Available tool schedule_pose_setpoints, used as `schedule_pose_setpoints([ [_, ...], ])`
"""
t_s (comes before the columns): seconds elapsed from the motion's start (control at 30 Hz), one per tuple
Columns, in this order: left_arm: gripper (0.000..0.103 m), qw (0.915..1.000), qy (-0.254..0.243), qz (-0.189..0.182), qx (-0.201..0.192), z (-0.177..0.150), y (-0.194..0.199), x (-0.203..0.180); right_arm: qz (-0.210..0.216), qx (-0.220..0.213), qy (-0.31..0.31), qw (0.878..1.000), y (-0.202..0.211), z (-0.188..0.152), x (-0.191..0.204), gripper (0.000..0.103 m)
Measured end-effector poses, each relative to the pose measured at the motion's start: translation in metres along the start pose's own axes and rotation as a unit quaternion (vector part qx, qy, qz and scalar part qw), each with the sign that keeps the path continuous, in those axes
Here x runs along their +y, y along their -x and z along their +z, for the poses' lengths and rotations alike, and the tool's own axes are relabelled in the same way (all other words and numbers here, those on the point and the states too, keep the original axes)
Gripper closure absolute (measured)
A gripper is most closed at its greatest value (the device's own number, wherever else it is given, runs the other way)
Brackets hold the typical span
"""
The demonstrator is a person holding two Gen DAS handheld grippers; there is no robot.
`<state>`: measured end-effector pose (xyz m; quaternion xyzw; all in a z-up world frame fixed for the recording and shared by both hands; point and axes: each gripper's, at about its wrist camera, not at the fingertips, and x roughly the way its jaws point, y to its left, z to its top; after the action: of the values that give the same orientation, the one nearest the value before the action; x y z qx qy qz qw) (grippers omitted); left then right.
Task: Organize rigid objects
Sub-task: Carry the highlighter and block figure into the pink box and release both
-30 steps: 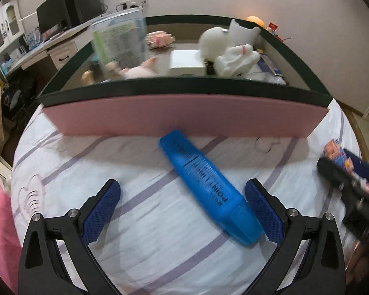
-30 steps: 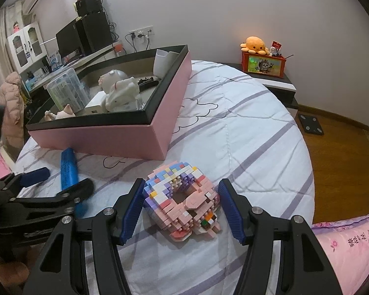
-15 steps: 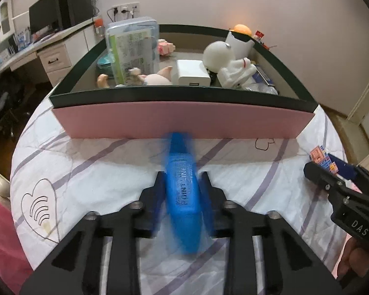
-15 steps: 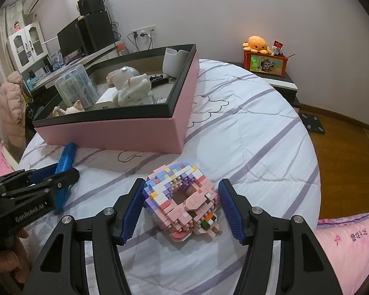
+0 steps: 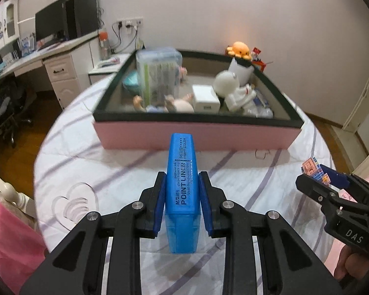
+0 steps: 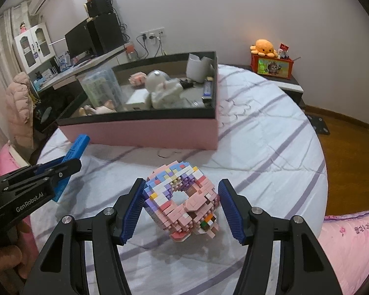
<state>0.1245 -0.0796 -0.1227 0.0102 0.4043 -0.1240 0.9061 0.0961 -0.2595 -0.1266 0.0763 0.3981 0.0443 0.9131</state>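
A blue highlighter [image 5: 180, 152] points at the pink box [image 5: 196, 135], and my left gripper [image 5: 182, 175] is shut on its rear half, holding it above the striped bedsheet. In the right wrist view the highlighter [image 6: 77, 145] sticks out of the left gripper [image 6: 61, 164] at the left edge. My right gripper [image 6: 182, 184] is shut on a pastel toy-brick donut [image 6: 182, 204], which hangs tilted just over the sheet with a shadow under it. The left wrist view shows the right gripper [image 5: 307, 179] at the far right with the brick donut [image 5: 312, 169] in it.
The pink box [image 6: 140, 132] with a dark rim holds a clear container [image 5: 157, 73], a white figure [image 5: 233, 86], a white block [image 5: 205, 97] and small dolls. A desk with a monitor [image 5: 51, 27] stands left. An orange plush [image 6: 263, 46] sits on a bedside unit. Pink bedding lies at both sides.
The left gripper has shut on the blue highlighter, turned it straight and lifted it off the sheet. The right gripper has risen a little with the brick donut in it.
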Motion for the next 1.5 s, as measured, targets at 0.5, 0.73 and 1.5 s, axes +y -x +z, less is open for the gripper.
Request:
schedule_pose_setpoints([
  [0.5,0.077,0.9964,-0.011,0.003,-0.084,0.064,0.036,0.013,0.004,-0.061,0.039,0.997,0.021,0.074,0.031,0.041],
  [0.73,0.077,0.9952,-0.023,-0.014,-0.095,0.111,0.009,0.001,0.002,-0.059,0.039,0.998,-0.014,0.127,0.024,0.041],
  [1.5,0.006,0.9957,-0.034,0.017,-0.084,0.161,-0.072,-0.016,-0.010,-0.015,-0.027,0.999,-0.102,0.158,-0.022,0.021],
])
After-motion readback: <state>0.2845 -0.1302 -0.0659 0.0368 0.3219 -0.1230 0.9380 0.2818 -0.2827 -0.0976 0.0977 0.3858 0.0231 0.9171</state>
